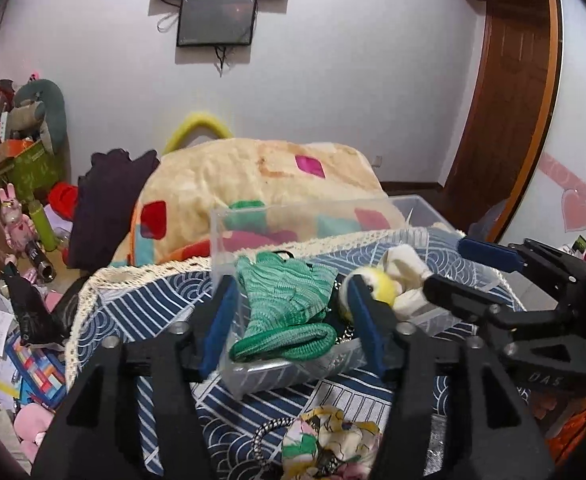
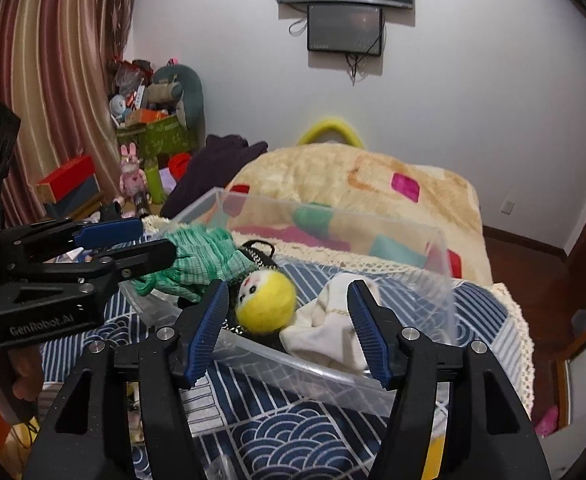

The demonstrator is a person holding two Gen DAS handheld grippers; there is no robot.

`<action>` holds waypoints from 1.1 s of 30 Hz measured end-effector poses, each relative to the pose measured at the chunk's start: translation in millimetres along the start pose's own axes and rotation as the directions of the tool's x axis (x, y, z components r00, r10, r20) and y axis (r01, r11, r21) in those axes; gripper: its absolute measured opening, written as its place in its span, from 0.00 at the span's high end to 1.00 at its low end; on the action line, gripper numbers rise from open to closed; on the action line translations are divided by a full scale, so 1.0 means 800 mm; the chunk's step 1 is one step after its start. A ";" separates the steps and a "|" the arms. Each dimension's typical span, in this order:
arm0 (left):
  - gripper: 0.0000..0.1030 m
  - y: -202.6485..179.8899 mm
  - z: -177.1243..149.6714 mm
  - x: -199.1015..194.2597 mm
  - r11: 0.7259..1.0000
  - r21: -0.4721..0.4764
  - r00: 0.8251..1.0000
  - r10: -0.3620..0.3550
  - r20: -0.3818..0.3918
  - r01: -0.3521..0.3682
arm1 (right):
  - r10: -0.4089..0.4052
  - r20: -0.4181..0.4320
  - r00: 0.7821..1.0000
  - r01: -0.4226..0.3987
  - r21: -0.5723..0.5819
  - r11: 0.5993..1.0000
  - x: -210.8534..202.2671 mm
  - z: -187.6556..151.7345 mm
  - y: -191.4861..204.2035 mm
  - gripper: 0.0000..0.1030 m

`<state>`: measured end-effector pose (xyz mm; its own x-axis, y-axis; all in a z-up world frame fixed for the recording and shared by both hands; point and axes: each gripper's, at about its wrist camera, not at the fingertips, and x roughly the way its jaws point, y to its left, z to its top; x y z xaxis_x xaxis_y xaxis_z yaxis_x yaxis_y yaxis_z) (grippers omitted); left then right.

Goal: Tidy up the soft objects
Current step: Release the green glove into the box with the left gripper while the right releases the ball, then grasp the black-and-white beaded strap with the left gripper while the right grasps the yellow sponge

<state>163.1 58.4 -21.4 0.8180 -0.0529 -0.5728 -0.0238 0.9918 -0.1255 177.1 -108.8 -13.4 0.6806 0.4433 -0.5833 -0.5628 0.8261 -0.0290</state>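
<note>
A clear plastic box (image 1: 253, 376) (image 2: 313, 376) stands on a table with a blue-and-white patterned cloth. In it lie a green knitted glove (image 1: 289, 300) (image 2: 201, 260), a yellow-headed doll (image 1: 381, 284) (image 2: 267, 300) and a white cloth piece (image 1: 405, 276) (image 2: 329, 324). My left gripper (image 1: 293, 316) is open, its fingers on either side of the green glove above the box. My right gripper (image 2: 289, 320) is open, its fingers on either side of the doll and the white cloth; it also shows in the left wrist view (image 1: 465, 268).
A floral scrunchie with a braided cord (image 1: 325, 444) lies on the cloth (image 1: 165, 312) in front of the box. Behind the table is a bed with a beige patterned blanket (image 1: 253, 184) (image 2: 353, 184). Toys and boxes crowd the floor at left (image 1: 17, 240).
</note>
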 end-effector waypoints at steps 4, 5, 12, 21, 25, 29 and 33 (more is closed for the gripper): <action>0.30 0.001 0.000 -0.031 1.000 0.005 0.999 0.019 0.047 -0.019 | -0.020 0.048 0.999 0.020 0.003 1.000 -0.025 -0.003 -0.005 0.35; 0.28 0.001 0.000 -0.036 1.000 0.005 0.998 0.025 0.054 -0.025 | -0.023 0.055 0.998 0.023 0.002 1.000 -0.031 -0.004 -0.006 0.35; 0.19 0.006 -0.019 -0.066 0.999 -0.002 0.996 0.055 0.077 -0.055 | -0.089 0.088 0.992 0.091 -0.014 0.996 -0.067 -0.021 -0.020 0.26; 0.19 0.023 -0.065 -0.059 0.996 0.009 0.996 0.093 -0.010 -0.093 | -0.144 0.029 0.989 0.143 0.008 0.990 -0.075 -0.063 -0.050 0.25; 0.25 0.042 -0.085 -0.044 0.996 -0.029 0.993 0.086 -0.082 -0.088 | -0.146 -0.024 0.989 0.147 0.039 0.988 -0.064 -0.082 -0.063 0.25; 0.33 0.052 -0.101 -0.029 0.996 -0.037 0.986 0.081 -0.144 -0.087 | -0.154 -0.080 0.985 0.159 0.061 0.985 -0.052 -0.100 -0.071 0.25; 0.39 0.055 -0.114 -0.018 0.997 -0.053 0.982 0.038 -0.183 -0.048 | -0.168 -0.111 0.979 0.177 0.072 0.982 -0.044 -0.112 -0.079 0.25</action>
<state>98.1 92.2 -92.6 0.6975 -0.0357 -0.7157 -0.0934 0.9857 -0.1401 146.7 -207.9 -63.6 0.7091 0.2565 -0.6569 -0.3986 0.9142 -0.0734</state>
